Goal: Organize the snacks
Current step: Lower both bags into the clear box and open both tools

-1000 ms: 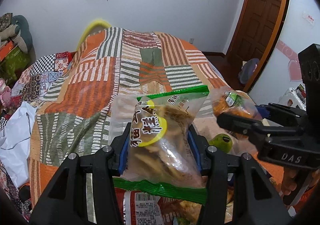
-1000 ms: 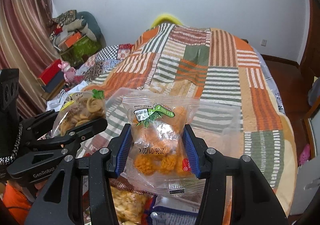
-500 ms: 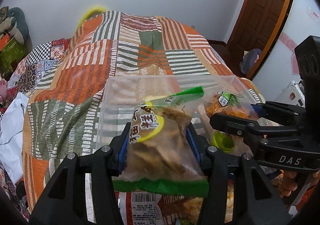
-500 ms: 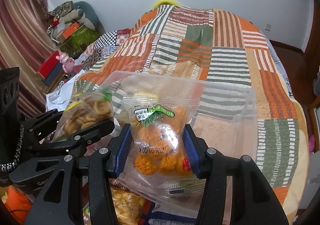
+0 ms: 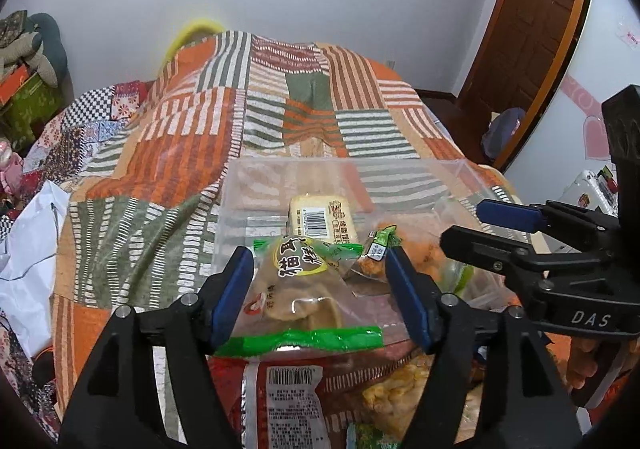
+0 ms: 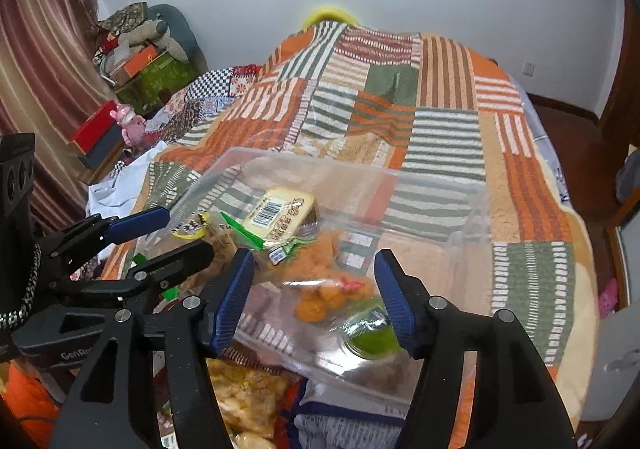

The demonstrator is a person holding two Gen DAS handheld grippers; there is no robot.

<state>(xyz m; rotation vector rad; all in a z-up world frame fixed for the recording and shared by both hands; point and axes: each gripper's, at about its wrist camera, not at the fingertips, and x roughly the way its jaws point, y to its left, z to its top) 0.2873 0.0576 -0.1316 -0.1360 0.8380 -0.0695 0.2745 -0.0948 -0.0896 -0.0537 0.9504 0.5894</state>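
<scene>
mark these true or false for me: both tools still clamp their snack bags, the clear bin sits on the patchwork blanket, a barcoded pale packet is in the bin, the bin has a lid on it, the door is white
1. Both tools clamp their bags. False: the left tool and right tool are opening, pads clear of the brown snack bag and orange snack bag.
2. The clear bin sits on the patchwork blanket. True.
3. A pale barcoded packet lies in the bin. True.
4. The bin has a lid on. False: its top is open.
5. The door is white. False: it is brown wood.
</scene>
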